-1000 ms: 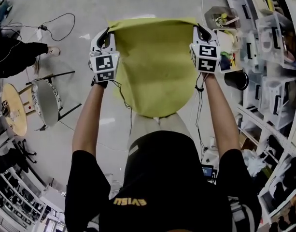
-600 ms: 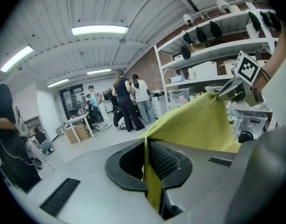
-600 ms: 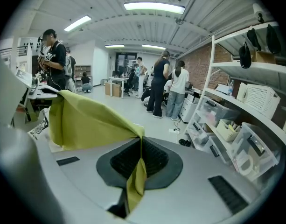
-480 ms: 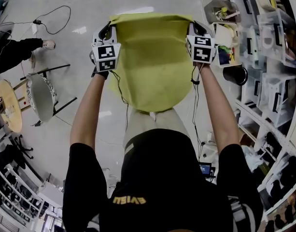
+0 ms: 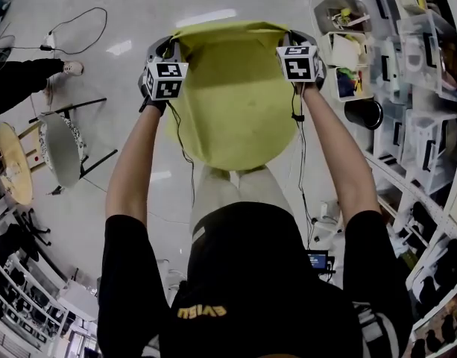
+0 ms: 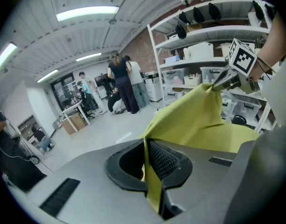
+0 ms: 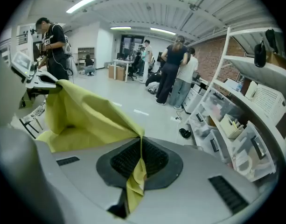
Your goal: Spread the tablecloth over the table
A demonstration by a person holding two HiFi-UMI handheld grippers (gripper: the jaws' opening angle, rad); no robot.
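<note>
Bright ceiling strip lights — floor glare, fisheye-warped edges

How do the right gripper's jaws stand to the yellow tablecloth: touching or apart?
Touching. The right gripper view shows the right gripper with its jaws closed on a corner of the tablecloth, the fabric pinched between the pads.

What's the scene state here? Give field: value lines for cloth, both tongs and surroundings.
cloth: yellow-green tablecloth, held up in the air, hanging in front of the person
left tongs: shut on one top corner of the tablecloth
right tongs: shut on the other top corner
top edge: stretched between the two, roughly level
below cloth: floor; no table shows under it
left side: chair, round wooden table
right side: shelves with bins
</note>
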